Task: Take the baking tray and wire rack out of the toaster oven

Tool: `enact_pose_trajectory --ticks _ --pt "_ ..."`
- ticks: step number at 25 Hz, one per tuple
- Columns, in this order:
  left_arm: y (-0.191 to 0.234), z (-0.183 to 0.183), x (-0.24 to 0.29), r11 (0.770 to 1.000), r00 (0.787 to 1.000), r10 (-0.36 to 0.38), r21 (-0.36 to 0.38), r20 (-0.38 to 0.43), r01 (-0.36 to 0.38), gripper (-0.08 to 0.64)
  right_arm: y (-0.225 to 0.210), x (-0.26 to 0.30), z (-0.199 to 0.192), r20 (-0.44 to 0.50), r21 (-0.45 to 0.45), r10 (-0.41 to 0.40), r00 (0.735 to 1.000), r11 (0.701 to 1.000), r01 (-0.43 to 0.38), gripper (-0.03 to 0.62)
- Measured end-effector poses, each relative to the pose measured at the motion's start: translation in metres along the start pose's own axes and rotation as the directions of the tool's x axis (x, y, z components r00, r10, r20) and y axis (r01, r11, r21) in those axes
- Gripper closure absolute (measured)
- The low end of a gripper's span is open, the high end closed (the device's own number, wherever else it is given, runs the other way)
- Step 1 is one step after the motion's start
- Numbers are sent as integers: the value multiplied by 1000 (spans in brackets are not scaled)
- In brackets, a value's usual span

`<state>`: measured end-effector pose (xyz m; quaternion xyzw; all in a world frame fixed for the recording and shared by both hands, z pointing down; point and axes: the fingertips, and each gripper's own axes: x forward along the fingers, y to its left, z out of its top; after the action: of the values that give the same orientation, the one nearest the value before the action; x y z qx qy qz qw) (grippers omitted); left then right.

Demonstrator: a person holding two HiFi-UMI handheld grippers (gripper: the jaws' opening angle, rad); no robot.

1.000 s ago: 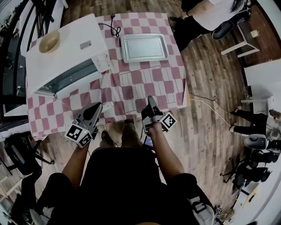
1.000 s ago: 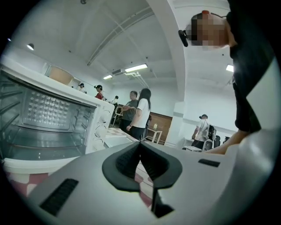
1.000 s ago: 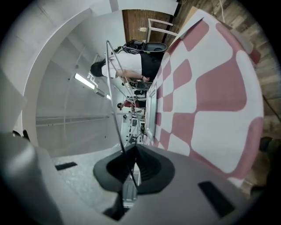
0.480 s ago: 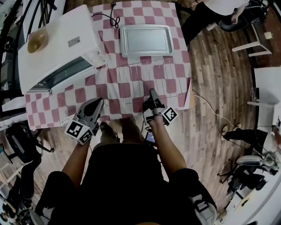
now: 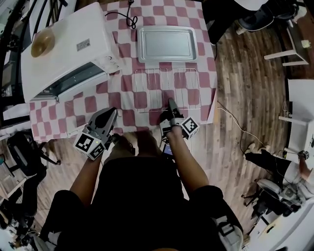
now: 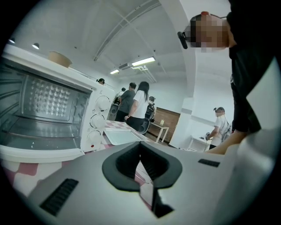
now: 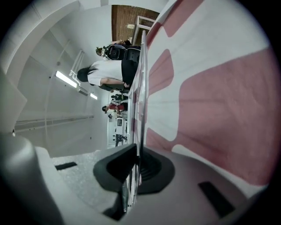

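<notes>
The silver baking tray (image 5: 166,44) lies flat on the checkered cloth at the table's far side, right of the white toaster oven (image 5: 68,49). The oven's door hangs open and its cavity (image 6: 48,105) looks bare. Nearer to me, the wire rack (image 5: 162,83) lies across the cloth. My right gripper (image 5: 171,103) is shut on the rack's near edge; in the right gripper view the rack's wires (image 7: 141,88) run edge-on between the pads. My left gripper (image 5: 112,113) hovers at the table's near edge, below the oven door, shut with nothing in it.
A tan bowl (image 5: 42,43) sits on top of the oven. A black power cord (image 5: 128,17) coils behind it. A person (image 5: 245,14) stands on the wooden floor beyond the table's far right corner. The cloth (image 5: 127,98) hangs over the near edge.
My right gripper has sunk a little toward the cloth, still holding the rack's near edge. The left gripper has drifted slightly near the table's front edge.
</notes>
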<state>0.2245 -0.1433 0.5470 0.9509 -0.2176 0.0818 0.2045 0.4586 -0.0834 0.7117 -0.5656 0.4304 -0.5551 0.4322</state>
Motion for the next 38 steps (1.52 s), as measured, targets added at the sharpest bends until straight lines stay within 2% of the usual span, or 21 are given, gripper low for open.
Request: enact_pose_trajectory --ticks 5,9,13,17,19,24,28,30,33,36,38 --pt "-3 3 3 1000 1000 -11 6 17 11 565 0 0 4 12 -31 -67 998 997 67 583" --pt "-7 5 1 1000 999 -18 -5 27 19 565 -4 3 1 -26 -64 -136 990 989 134 549" --pt "-7 7 -4 1000 999 -27 -4 43 28 565 -3 3 1 -20 -97 -202 979 975 199 507" --pt "-6 9 -10 999 998 -36 -5 59 36 565 -5 -5 -4 -8 -106 -271 962 957 269 471" --pt "-6 9 -15 999 997 -42 -4 70 43 565 -9 -12 -5 7 -110 -307 952 946 306 426" --pt "-4 11 -30 999 994 -48 -15 100 50 565 -8 -30 -6 44 -103 -363 931 925 365 362" --pt "1 11 -42 998 991 -46 -26 123 49 565 -12 -46 -11 50 -84 -388 920 916 391 362" --pt "4 12 -46 998 990 -51 -32 133 55 565 -12 -53 -13 58 -78 -384 921 918 388 362" --pt "5 16 -55 997 987 -66 -25 145 70 565 -6 -63 -19 76 -35 -336 939 940 339 362" --pt "6 23 -66 996 982 -87 -8 165 90 565 26 -66 -25 88 -33 -208 974 977 211 364" --pt "7 29 -77 995 980 -97 1 177 98 565 65 -63 -33 73 -103 -74 995 991 81 365"
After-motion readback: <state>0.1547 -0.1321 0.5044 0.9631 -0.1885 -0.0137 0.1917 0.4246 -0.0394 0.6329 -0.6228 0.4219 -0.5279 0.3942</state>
